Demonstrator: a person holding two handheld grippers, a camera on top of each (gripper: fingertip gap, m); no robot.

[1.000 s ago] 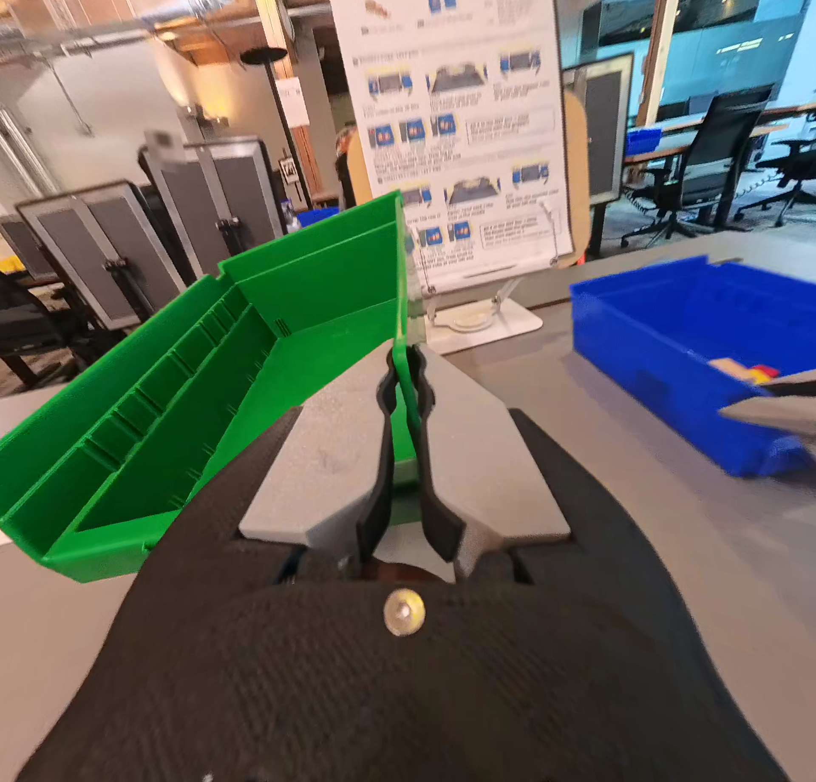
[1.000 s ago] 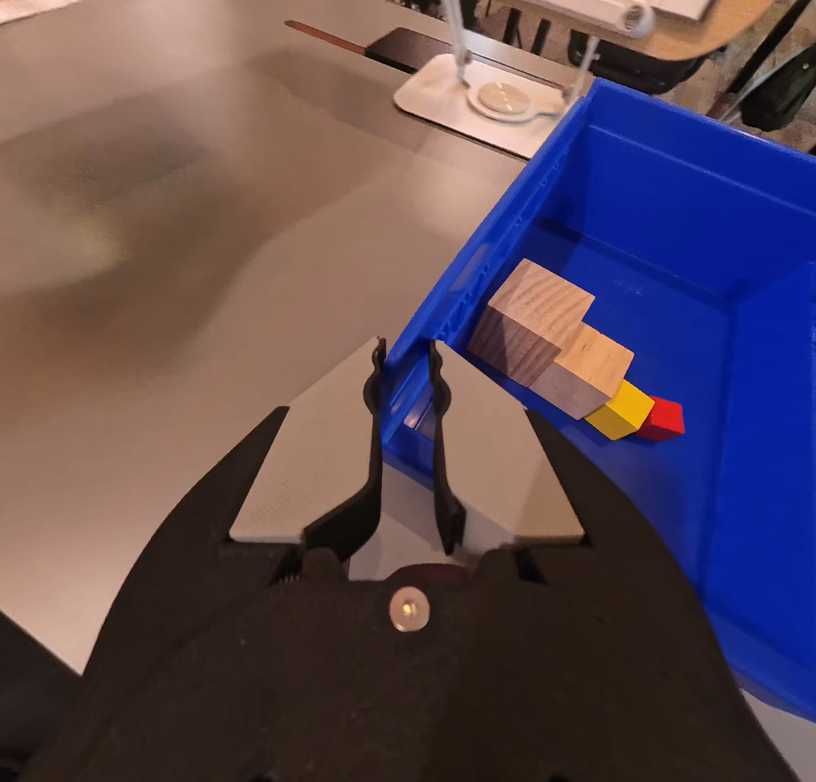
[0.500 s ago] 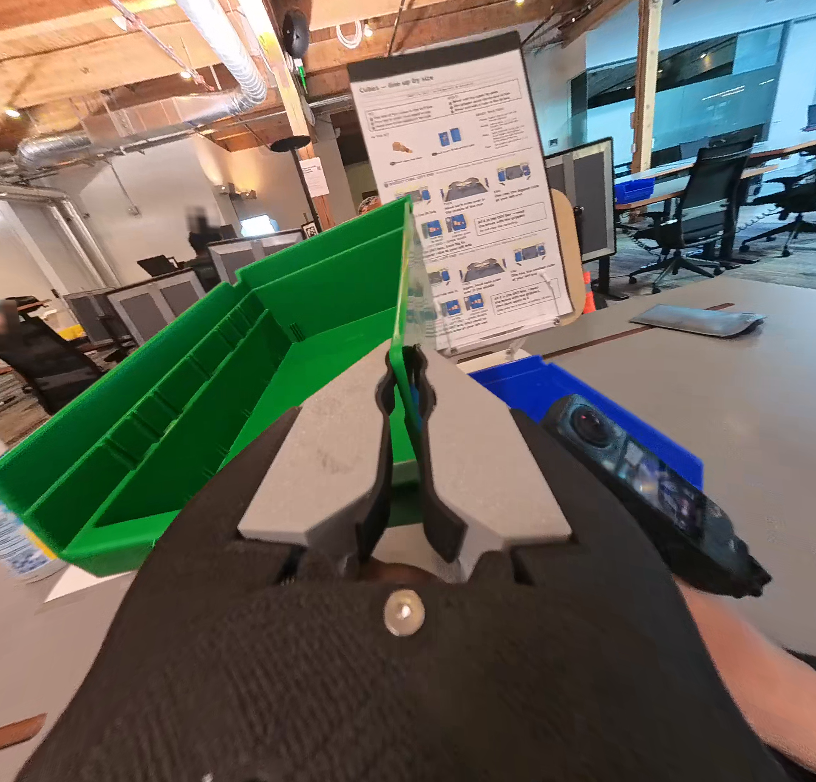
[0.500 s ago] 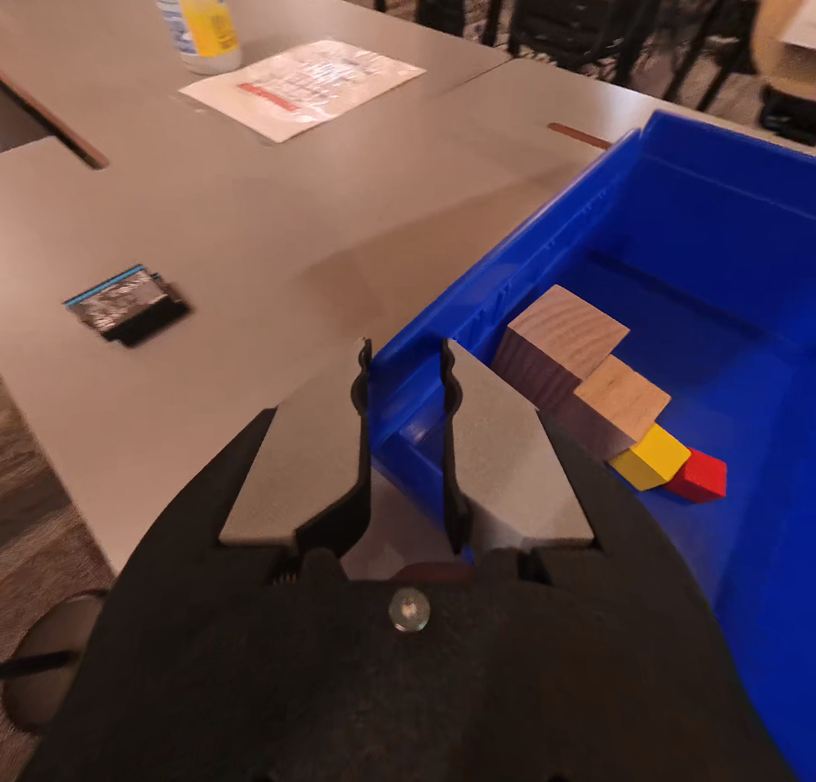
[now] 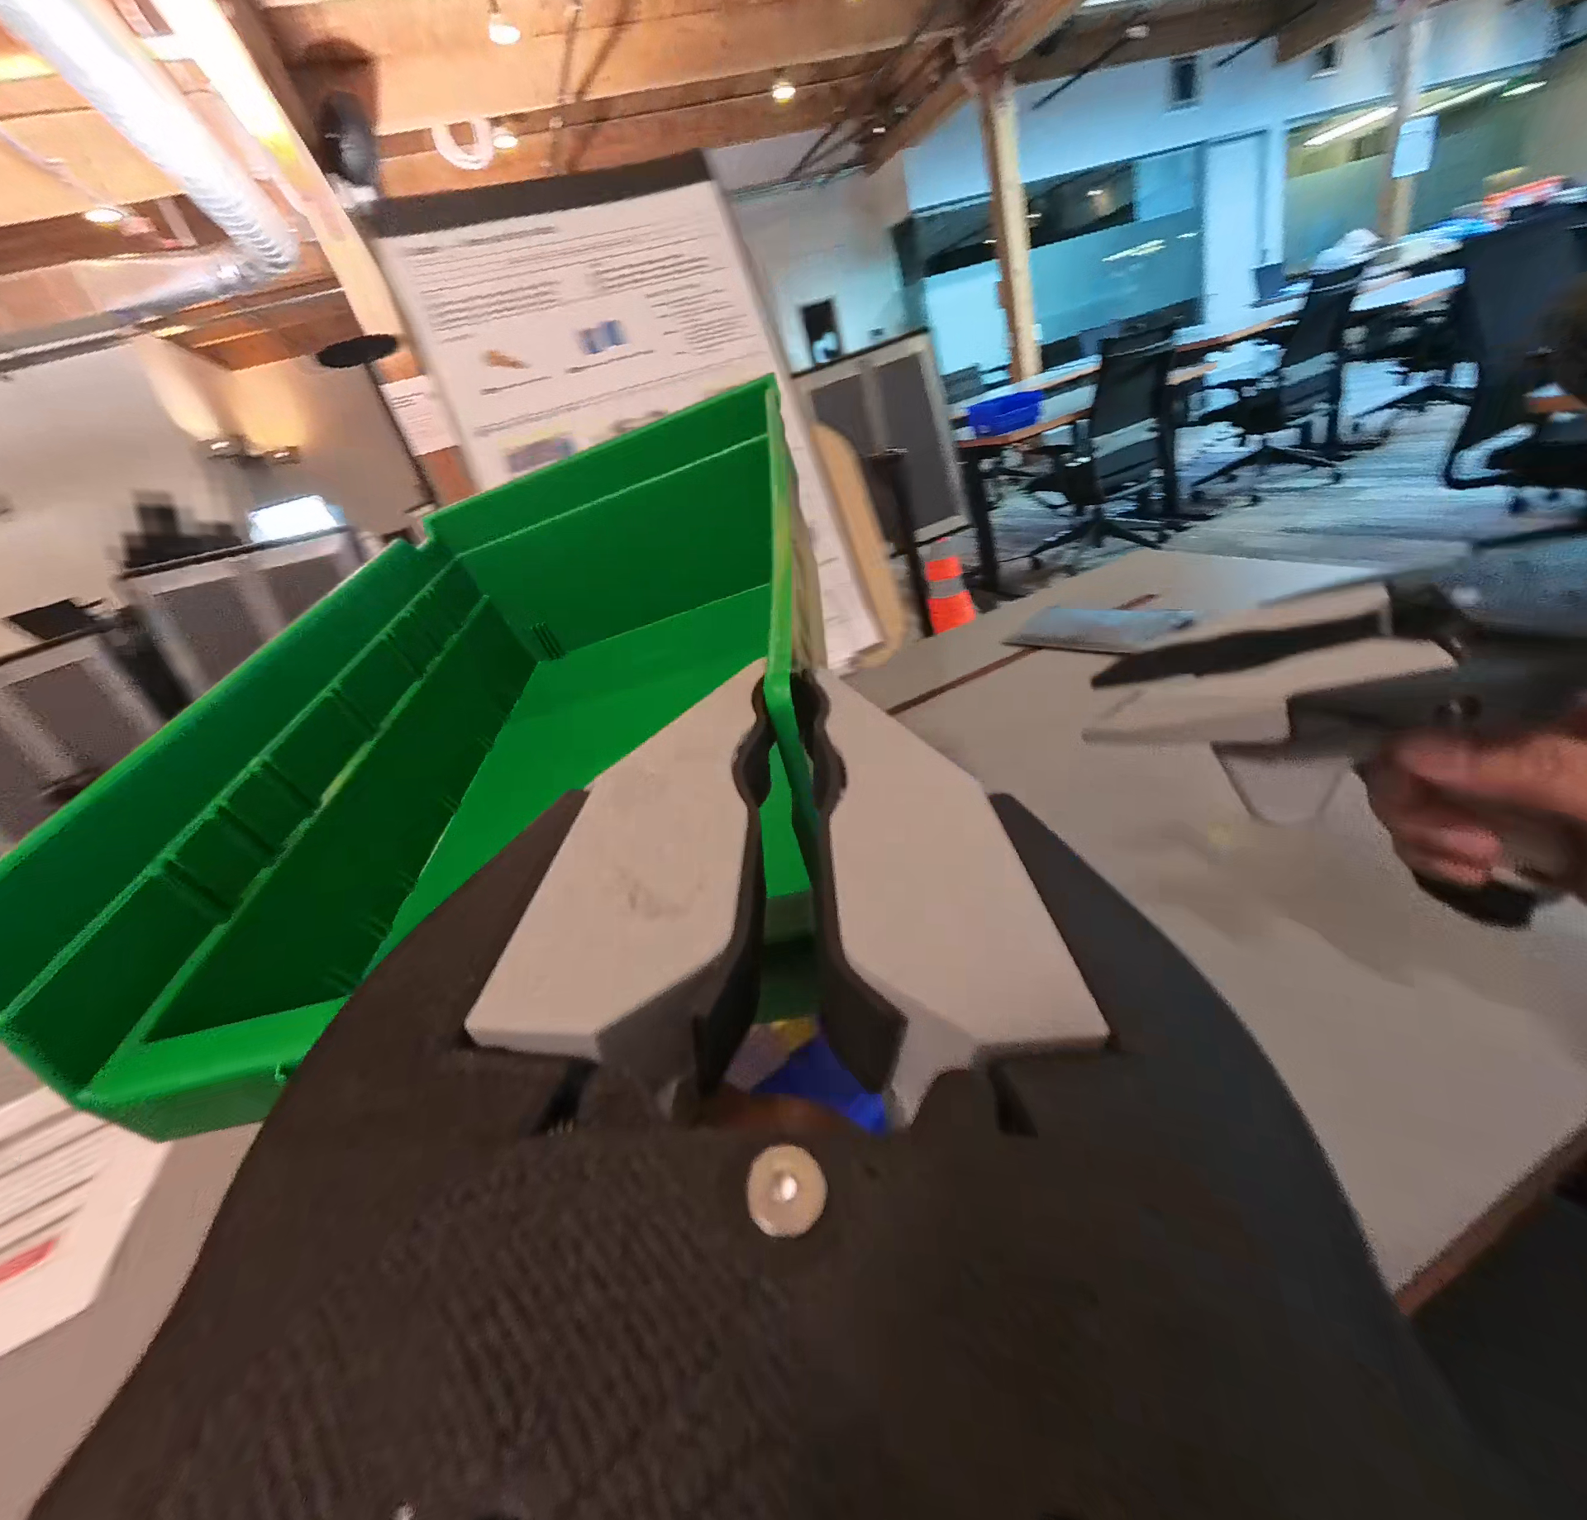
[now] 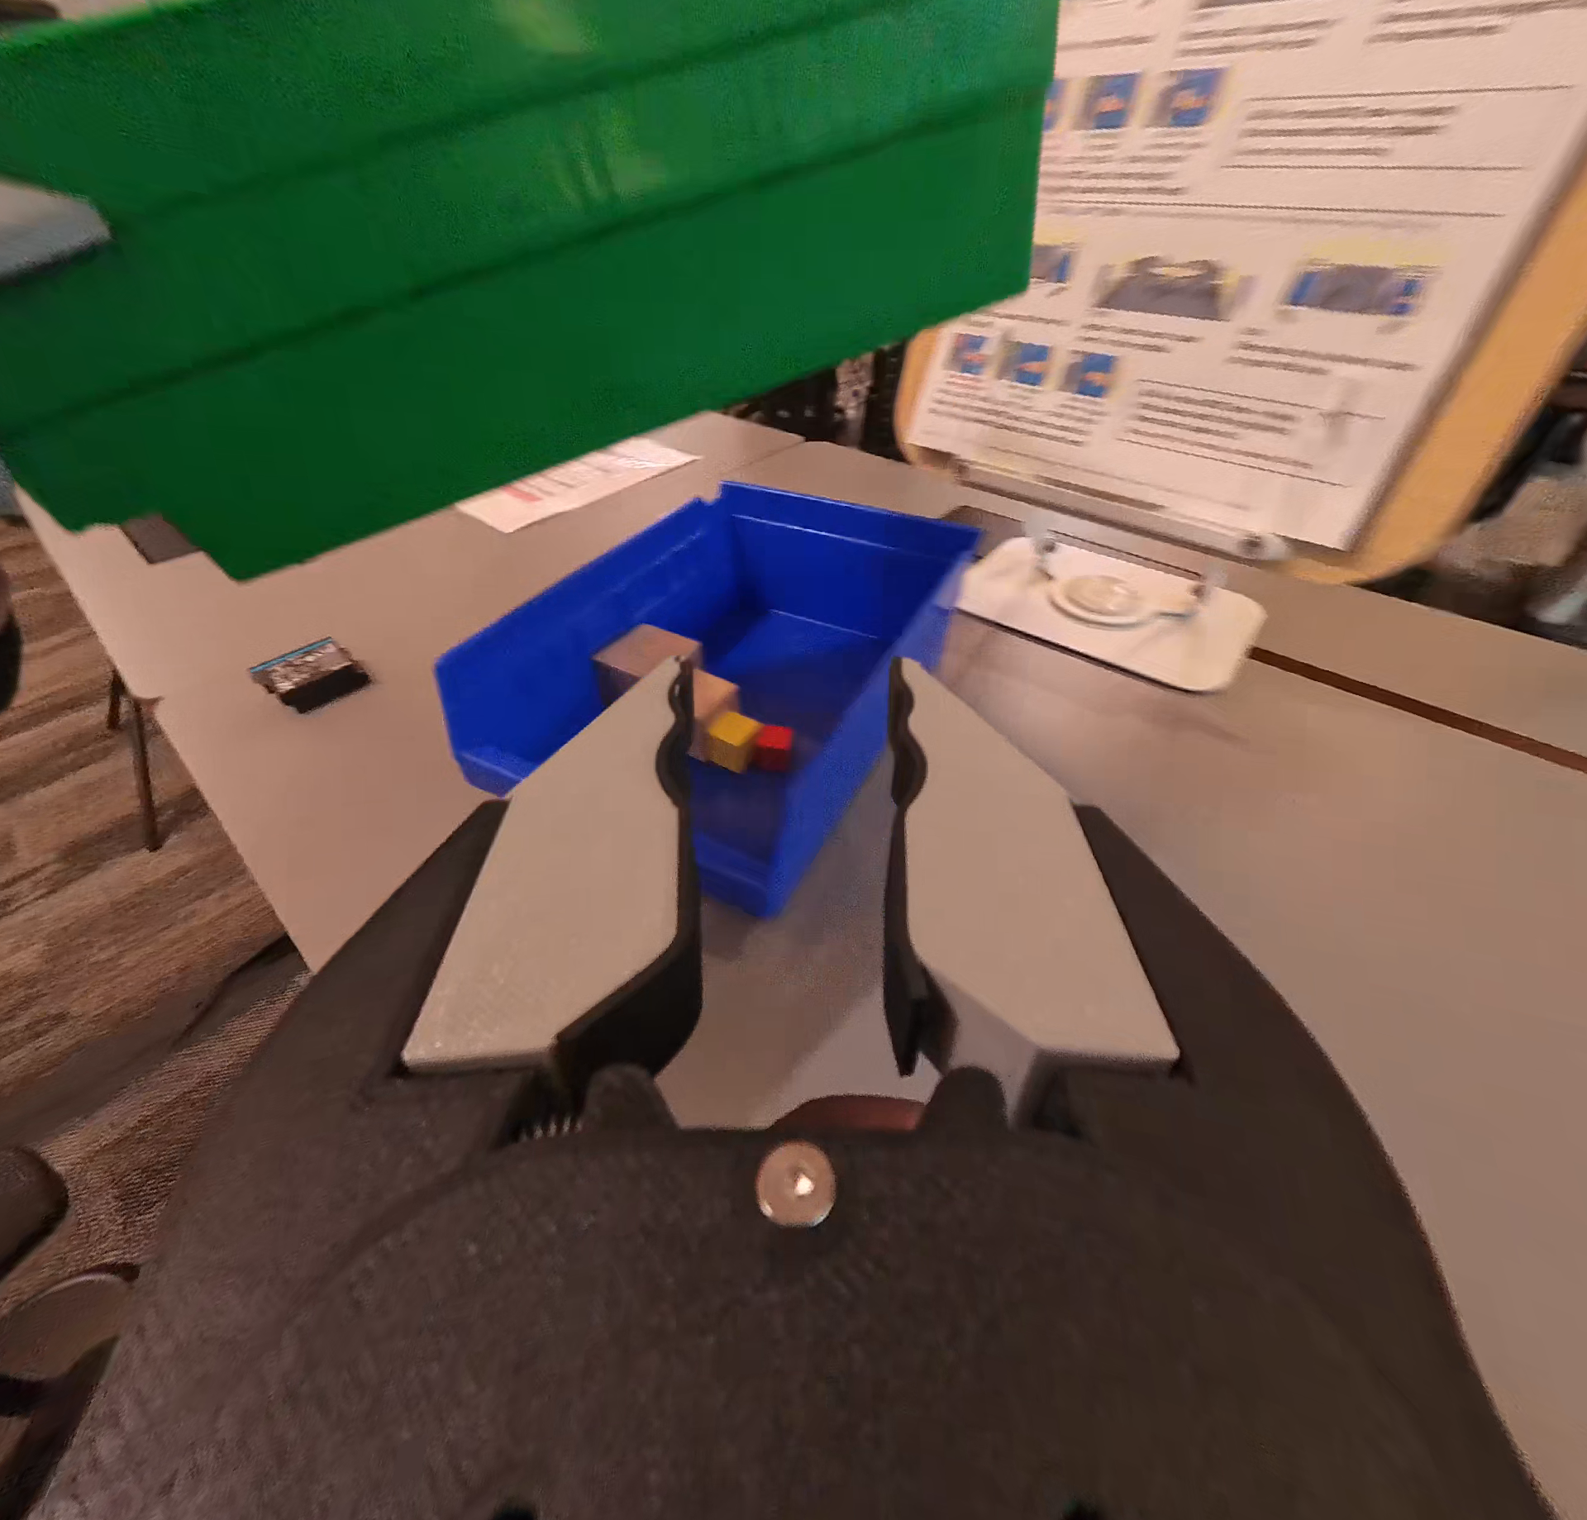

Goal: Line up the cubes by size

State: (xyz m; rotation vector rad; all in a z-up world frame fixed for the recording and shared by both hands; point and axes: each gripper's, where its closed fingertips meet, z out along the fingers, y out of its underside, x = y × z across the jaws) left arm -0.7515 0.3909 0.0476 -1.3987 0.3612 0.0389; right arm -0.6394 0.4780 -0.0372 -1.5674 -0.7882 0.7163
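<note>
A blue bin [image 6: 532, 689] stands on the grey table [image 6: 1245, 921]. In it, several cubes lie in a row by size: a large wooden cube [image 6: 640, 650], a smaller wooden cube [image 6: 720, 696], a yellow cube [image 6: 736, 740] and a red cube [image 6: 775, 746]. My right gripper [image 6: 788, 678] is open and empty, held back from the bin's near end. My left gripper [image 5: 786, 697] is shut on the side wall of an empty green bin [image 5: 343, 792]. It holds the green bin in the air, and the green bin also shows above the blue bin in the right wrist view [image 6: 515, 234]. The right gripper [image 5: 1245, 689] also shows in the left wrist view, held by a hand.
An instruction board [image 6: 1271, 191] on a white stand [image 6: 1108, 611] is behind the blue bin. A small black device [image 6: 309, 676] and a paper sheet [image 6: 592, 478] lie on the table to the left. The table's edge and floor are at the left. Office chairs stand beyond.
My right gripper has let go of the blue bin's wall, opened and drawn back. My left gripper has kept hold of the green bin and swung it up over the blue bin.
</note>
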